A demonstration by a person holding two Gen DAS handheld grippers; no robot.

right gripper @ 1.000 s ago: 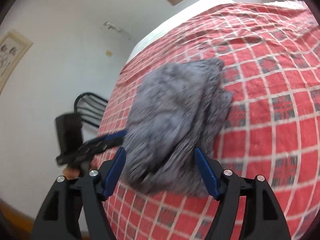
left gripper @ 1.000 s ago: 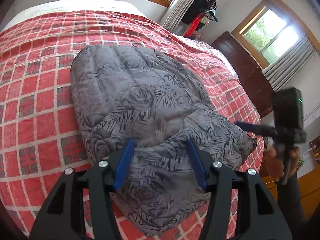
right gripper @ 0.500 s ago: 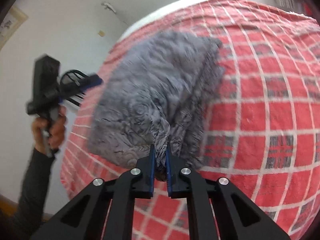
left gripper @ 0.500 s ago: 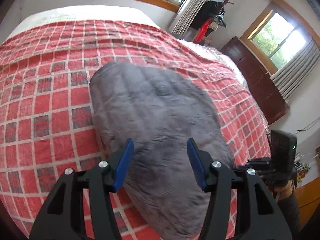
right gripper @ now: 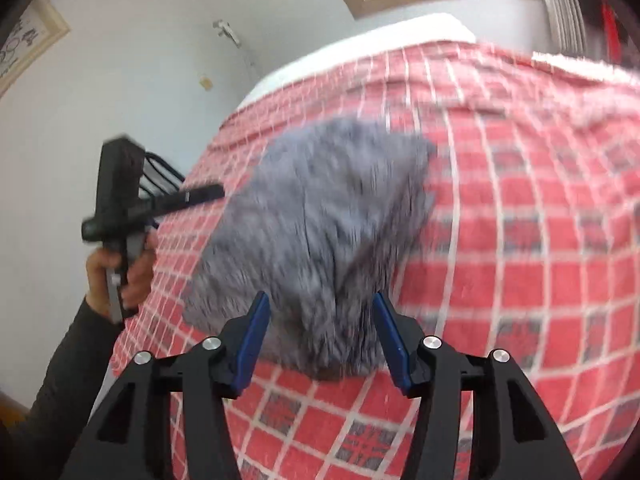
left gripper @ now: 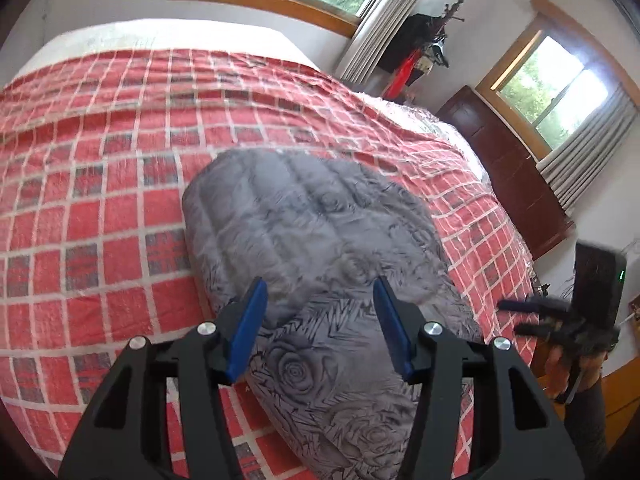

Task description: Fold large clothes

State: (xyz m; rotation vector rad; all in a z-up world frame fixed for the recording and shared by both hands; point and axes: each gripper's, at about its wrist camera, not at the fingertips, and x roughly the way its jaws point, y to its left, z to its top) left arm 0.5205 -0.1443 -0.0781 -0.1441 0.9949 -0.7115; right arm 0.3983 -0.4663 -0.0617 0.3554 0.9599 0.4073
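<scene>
A folded grey padded garment with a rose print [left gripper: 320, 248] lies on the red checked bedspread [left gripper: 100, 208]. My left gripper [left gripper: 320, 284] hovers over its near end, open, the blue pads apart from the cloth. In the right wrist view the garment [right gripper: 320, 216] is blurred. My right gripper [right gripper: 320, 298] frames its near edge; its jaws are opening and the pads do not press the cloth. Each view shows the other tool: the right gripper [left gripper: 516, 316] off the bed's right side, the left gripper [right gripper: 208, 193] held by a hand [right gripper: 120, 276] at the left.
The bed's white strip [left gripper: 160, 36] lies at the far end under a window. A dark wooden cabinet [left gripper: 516, 184] and a coat stand [left gripper: 424, 48] stand beyond the right side. A black metal rack [right gripper: 160, 172] stands by the left wall.
My right gripper was pinched shut on the garment's near edge half a second ago; it has let go and spread its jaws. The left gripper has drawn back a little, still open.
</scene>
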